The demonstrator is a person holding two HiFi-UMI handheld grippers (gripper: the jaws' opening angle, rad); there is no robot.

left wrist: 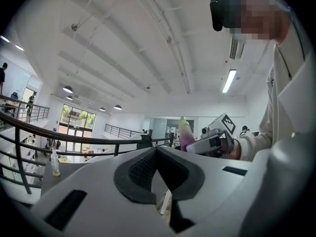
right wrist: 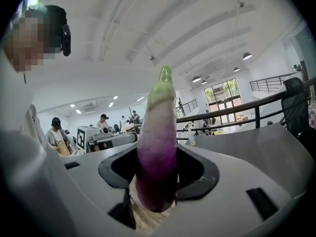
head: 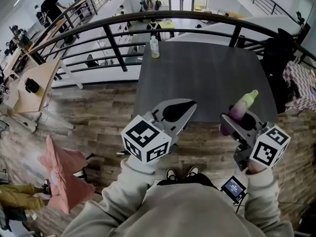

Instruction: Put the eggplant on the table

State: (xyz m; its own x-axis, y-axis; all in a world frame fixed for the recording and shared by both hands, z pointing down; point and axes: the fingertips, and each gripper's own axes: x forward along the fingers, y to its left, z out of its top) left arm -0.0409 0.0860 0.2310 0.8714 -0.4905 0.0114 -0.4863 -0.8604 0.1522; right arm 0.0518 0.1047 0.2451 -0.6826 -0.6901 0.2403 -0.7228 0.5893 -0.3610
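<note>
Well, we are starting at the pads of the right gripper [head: 240,125]: they are pressing on the eggplant [right wrist: 158,147] from both sides, gripping its thick purple lower end, with the jaws standing wide because the fruit is filling the gap. The pale middle and the green tip are sticking up and forward out of the jaws. In the head view the eggplant [head: 244,105] is hanging in the air over the near right edge of the table [head: 207,73], not resting on it.

We are judging it to be light and fairly firm, with a smooth, glossy skin that could slip under a loose grip (the taper toward the green tip is not helping there). The thick purple part looks like the best place to hold it, and that is where the pads are sitting. Being rounded, it may roll once it is lying on its side, so we are expecting to need a low, gentle release.

The left gripper [left wrist: 157,169] is carrying nothing: its jaws are meeting at the tips, with only a small dark gap behind them.

Moving outward, both grippers are reaching forward side by side, well apart, at the table's near edge. The right one is tilting slightly downward and the left one is lying about level. Behind them, both forearms are stretching out from the body in pale sleeves [head: 140,181]. Far across the table a small bottle [head: 154,47] is standing by the railing [head: 113,31].
</note>
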